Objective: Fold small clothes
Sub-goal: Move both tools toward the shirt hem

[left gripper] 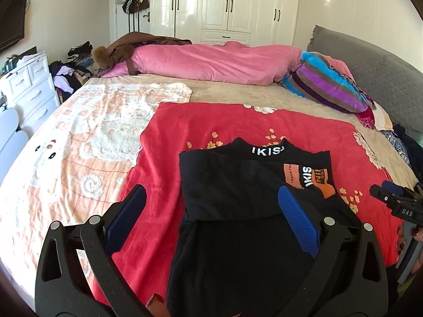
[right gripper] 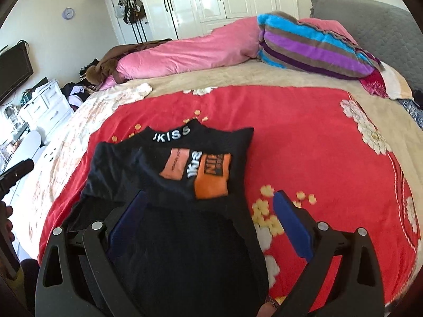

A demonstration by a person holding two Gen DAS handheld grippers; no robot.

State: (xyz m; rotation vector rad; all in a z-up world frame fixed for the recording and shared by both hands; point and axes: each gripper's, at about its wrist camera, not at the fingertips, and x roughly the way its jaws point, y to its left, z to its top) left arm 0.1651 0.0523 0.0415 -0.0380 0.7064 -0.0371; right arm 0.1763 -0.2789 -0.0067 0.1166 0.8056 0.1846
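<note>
A small black top [left gripper: 238, 192] [right gripper: 169, 185] with white lettering on the collar and orange patches lies partly folded on the red flowered blanket [left gripper: 264, 124] [right gripper: 290, 137]. My left gripper [left gripper: 212, 198] hovers open above the garment's near part, nothing between its blue pads. My right gripper [right gripper: 210, 203] is open too, straddling the garment's right edge from above. The right gripper [left gripper: 391, 195] also shows at the right edge of the left wrist view; the left gripper [right gripper: 15, 171] pokes in at the left edge of the right wrist view.
A peach and white blanket [left gripper: 79, 137] covers the bed's left side. A rolled pink quilt [left gripper: 211, 60] and a striped pillow [left gripper: 327, 84] lie at the far side, by a grey headboard [left gripper: 383, 63]. White drawers [left gripper: 26, 89] stand left, wardrobes [left gripper: 227, 2] behind.
</note>
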